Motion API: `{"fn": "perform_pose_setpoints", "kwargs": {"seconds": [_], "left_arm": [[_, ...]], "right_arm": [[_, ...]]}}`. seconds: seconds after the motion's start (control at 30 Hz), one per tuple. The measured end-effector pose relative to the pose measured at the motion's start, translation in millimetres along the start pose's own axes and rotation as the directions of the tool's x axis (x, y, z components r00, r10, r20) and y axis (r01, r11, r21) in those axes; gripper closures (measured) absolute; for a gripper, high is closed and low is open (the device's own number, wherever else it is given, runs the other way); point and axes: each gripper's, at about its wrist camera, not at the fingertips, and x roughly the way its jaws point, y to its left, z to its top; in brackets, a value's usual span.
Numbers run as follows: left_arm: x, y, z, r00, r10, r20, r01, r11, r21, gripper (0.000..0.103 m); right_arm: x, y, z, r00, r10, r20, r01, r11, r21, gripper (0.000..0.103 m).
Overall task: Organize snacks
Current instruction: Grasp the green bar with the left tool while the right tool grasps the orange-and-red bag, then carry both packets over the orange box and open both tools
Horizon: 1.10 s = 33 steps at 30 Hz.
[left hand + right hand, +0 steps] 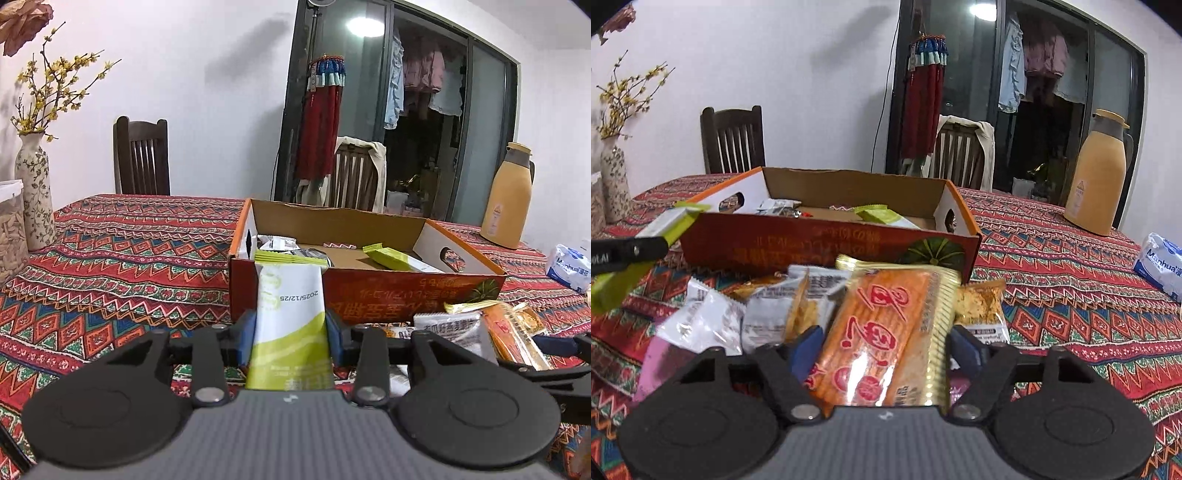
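My left gripper (291, 332) is shut on a white and green snack packet (290, 314) and holds it upright just in front of the orange cardboard box (369, 291). The same packet (646, 254) and left gripper show at the left of the right wrist view. My right gripper (886, 347) is shut on an orange and gold cracker packet (886, 332), above a pile of loose snack packets (768, 314). The box (831, 247) holds several packets, among them a green one (882, 216).
A tan thermos jug (1097, 181) and a blue and white tissue pack (1161, 260) stand on the patterned tablecloth at the right. A flower vase (35, 195) and a jar (11, 236) stand at the left. Two wooden chairs (142, 155) are behind the table.
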Motion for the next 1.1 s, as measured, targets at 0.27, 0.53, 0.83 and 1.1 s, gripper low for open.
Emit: {"fn": "perform_pose_setpoints", "kwargs": {"seconds": [0.27,0.53,0.83,1.1], "left_arm": [[0.3,0.0,0.1,1.0,0.0,0.0,0.0,1.0,0.0,0.064],[0.2,0.7,-0.4,1.0,-0.005,-0.003,0.005,1.0,-0.002,0.064],[1.9,-2.5,-0.9,1.0,0.01,-0.005,-0.01,1.0,0.005,0.064],[0.9,-7.2,5.4,0.999,0.043,-0.013,-0.043,0.999,0.003,0.064]], "right_arm": [[-2.8,-5.7,-5.5,0.998,0.058,0.013,-0.059,0.997,0.046,0.065],[-20.3,-19.8,-2.5,0.994,0.074,0.078,-0.081,0.992,0.1,0.069],[-31.6,-29.1,2.5,0.989,0.081,0.127,-0.097,0.987,0.125,0.069],[-30.1,-38.5,12.1,0.982,0.089,0.165,-0.113,0.983,0.145,0.069]]}}
